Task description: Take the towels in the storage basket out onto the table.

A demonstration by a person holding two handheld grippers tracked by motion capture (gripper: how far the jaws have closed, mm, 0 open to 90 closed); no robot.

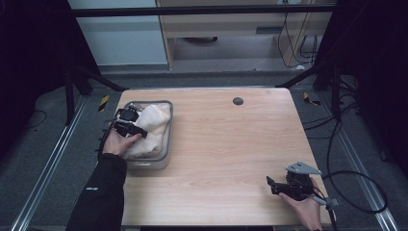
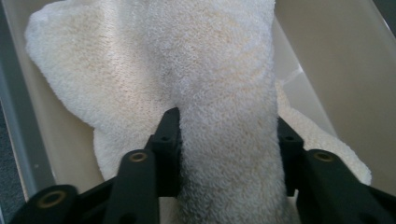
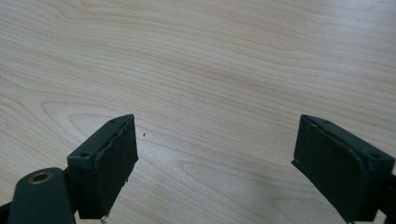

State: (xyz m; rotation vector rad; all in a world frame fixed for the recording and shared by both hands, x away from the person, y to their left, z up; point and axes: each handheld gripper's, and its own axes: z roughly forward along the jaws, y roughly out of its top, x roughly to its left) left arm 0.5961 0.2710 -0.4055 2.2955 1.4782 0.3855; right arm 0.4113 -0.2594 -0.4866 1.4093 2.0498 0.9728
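A white terry towel [image 1: 153,126] lies bunched in a shallow grey bin [image 1: 167,153] at the table's left side. My left gripper [image 1: 140,133] reaches into the bin from the left. In the left gripper view a thick fold of the towel [image 2: 219,70] stands between the two black jaws, and the left gripper [image 2: 226,128] is shut on it, with the bin's pale wall [image 2: 336,60] behind. My right gripper [image 1: 270,185] rests near the table's front right corner. In the right gripper view the right gripper [image 3: 217,149] is open wide over bare wood.
A small black round grommet [image 1: 237,101] sits in the wooden table [image 1: 231,144] near its far edge. A black cable [image 1: 358,192] loops off the right side. Dark frame bars [image 1: 96,77] stand beyond the far corners.
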